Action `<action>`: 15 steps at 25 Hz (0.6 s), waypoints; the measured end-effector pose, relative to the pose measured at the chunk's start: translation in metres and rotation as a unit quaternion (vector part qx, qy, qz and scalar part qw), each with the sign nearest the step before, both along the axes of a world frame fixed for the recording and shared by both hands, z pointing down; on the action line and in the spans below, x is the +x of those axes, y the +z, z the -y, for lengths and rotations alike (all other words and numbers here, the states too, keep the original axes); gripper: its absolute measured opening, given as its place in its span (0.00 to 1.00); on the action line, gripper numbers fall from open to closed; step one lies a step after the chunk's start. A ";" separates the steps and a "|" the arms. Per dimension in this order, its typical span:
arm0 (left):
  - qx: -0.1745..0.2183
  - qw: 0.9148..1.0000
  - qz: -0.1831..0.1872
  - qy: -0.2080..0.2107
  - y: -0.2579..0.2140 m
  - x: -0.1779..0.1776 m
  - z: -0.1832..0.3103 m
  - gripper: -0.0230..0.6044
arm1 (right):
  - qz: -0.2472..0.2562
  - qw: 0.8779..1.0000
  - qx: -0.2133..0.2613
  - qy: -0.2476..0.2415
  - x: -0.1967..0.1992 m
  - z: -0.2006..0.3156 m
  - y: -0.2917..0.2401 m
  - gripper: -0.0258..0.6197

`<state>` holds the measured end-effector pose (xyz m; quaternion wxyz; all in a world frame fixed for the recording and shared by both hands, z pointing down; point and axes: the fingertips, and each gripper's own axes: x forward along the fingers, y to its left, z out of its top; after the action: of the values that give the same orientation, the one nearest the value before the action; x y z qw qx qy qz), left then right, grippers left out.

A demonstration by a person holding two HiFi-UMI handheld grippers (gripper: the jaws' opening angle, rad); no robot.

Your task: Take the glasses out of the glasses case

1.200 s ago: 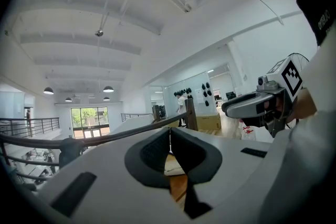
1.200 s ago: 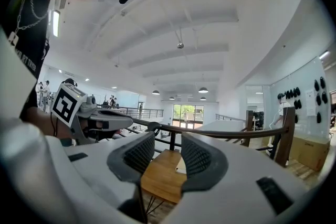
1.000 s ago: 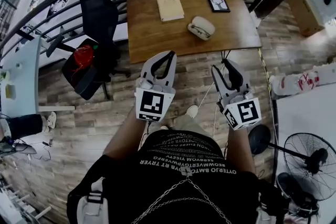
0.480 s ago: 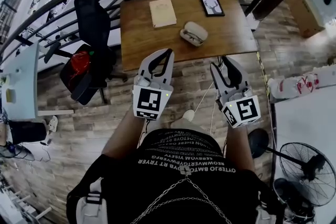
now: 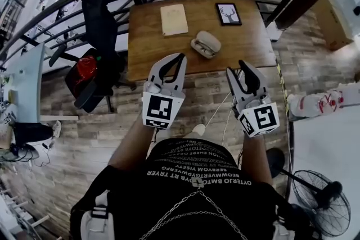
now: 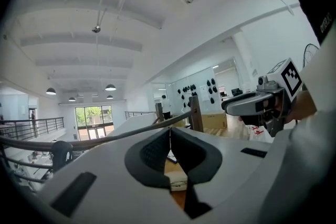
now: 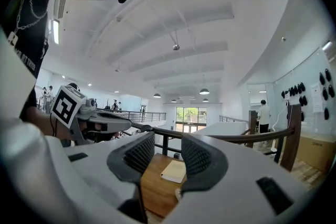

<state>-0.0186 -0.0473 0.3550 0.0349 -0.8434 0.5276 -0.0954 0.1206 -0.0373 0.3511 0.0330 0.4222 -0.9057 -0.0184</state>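
the table has drawn closer, its near edge now just ahead of both tools, so the approach looks nearly done. the glasses case lies closed at 12 o'clock, untouched. left gripper jaws together, empty; right gripper narrowly parted, empty

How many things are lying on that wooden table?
3. A pale notebook lies toward the far left of the table, a small framed picture toward the far right, and the glasses case between them, nearer the front edge. Nothing appears hidden.
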 end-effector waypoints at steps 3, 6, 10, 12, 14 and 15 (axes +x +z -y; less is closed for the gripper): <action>0.004 1.000 0.002 -0.008 -0.003 0.007 0.009 0.08 | 0.001 1.000 0.003 -0.009 0.007 0.010 -0.001 0.27; 0.012 1.000 0.004 -0.012 -0.008 0.018 0.017 0.08 | 0.004 1.000 0.005 -0.016 0.015 0.020 -0.001 0.27; 0.014 1.000 0.006 -0.017 -0.011 0.031 0.028 0.08 | 0.014 1.000 0.007 -0.023 0.031 0.032 -0.004 0.27; 0.012 1.000 0.006 -0.018 -0.012 0.036 0.029 0.08 | 0.014 1.000 0.010 -0.021 0.039 0.034 -0.004 0.27; 0.012 1.000 0.007 -0.018 -0.013 0.040 0.030 0.08 | 0.006 1.000 0.016 -0.018 0.045 0.036 -0.002 0.27; 0.013 1.000 0.007 -0.018 -0.014 0.042 0.030 0.08 | 0.005 1.000 0.016 -0.017 0.047 0.037 -0.001 0.27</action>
<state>0.0231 -0.0773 0.3408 0.0477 -0.8324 0.5438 -0.0951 0.1675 -0.0742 0.3498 0.0210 0.4071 -0.9126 -0.0315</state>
